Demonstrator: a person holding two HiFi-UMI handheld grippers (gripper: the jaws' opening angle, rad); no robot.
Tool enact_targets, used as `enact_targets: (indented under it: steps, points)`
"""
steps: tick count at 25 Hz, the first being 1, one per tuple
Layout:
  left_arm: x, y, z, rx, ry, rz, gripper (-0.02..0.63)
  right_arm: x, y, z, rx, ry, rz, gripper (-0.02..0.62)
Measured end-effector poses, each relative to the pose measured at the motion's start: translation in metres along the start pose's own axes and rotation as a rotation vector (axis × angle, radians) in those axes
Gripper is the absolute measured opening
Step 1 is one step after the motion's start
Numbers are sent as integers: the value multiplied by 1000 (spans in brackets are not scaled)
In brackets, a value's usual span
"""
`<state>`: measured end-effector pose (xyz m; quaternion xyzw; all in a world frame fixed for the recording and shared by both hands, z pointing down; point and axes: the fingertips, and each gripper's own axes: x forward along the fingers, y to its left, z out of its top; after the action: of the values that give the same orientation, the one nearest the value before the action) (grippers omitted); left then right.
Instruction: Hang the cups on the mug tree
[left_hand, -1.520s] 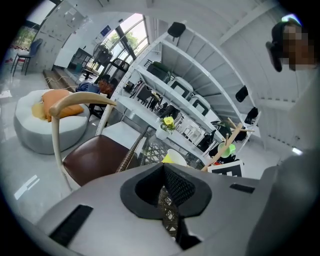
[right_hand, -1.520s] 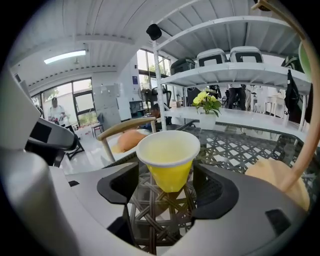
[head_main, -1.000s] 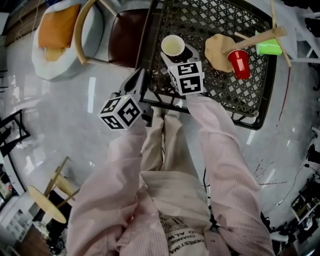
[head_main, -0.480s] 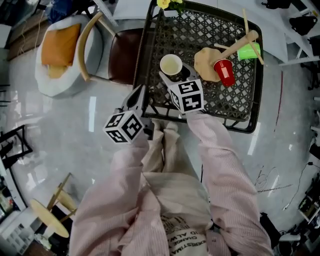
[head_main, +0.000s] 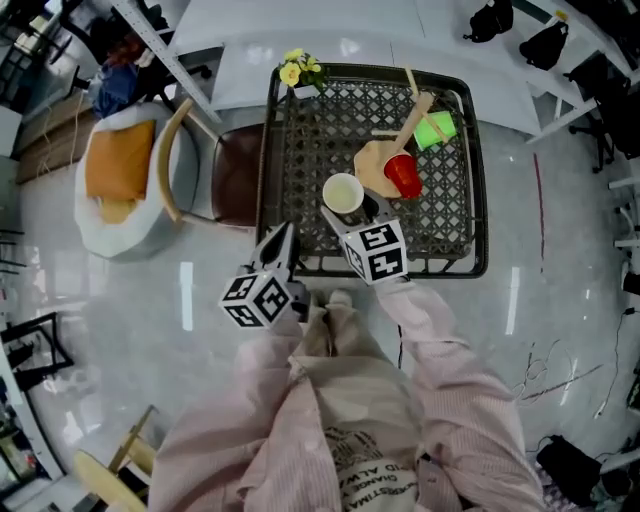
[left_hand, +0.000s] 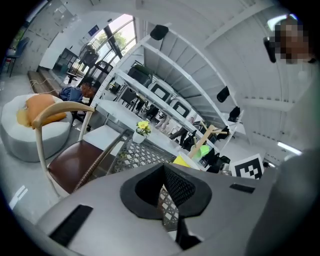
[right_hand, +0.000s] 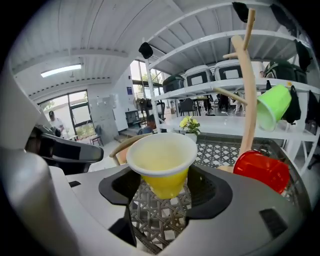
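One cup of three was plainly hung, with the yellow one in hand.
The yellow cup (right_hand: 161, 160) sat upright, clamped between the jaws of the right gripper (right_hand: 162, 195) above the lattice table (head_main: 310, 150), short of the mug tree (right_hand: 246, 100). A green cup (right_hand: 272, 106) hung on a peg. A red cup (right_hand: 261, 170) sat low by the stem, hung or resting I couldn't tell. Higher pegs stood bare. The left gripper (left_hand: 164, 200) had its jaws nearly together and empty, beside a chair (head_main: 235, 175).

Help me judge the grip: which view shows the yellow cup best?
The right gripper view: the yellow cup stands upright, large, between the jaws of the right hand-held gripper, rim and wall visible. The head view shows only its mouth from above; the left gripper view, just a yellow sliver.
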<state>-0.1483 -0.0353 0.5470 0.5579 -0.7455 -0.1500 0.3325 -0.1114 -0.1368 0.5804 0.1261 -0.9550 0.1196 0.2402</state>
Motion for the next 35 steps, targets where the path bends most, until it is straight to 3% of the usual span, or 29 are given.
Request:
enact_targets:
  steps: [20, 35]
  points:
    - [30, -101, 32, 170, 4, -225, -2, -109, -79, 44, 46, -98, -225, 287]
    - [46, -132, 46, 232, 32, -337, -2, -135, -114, 66, -2, -31, -362, 287]
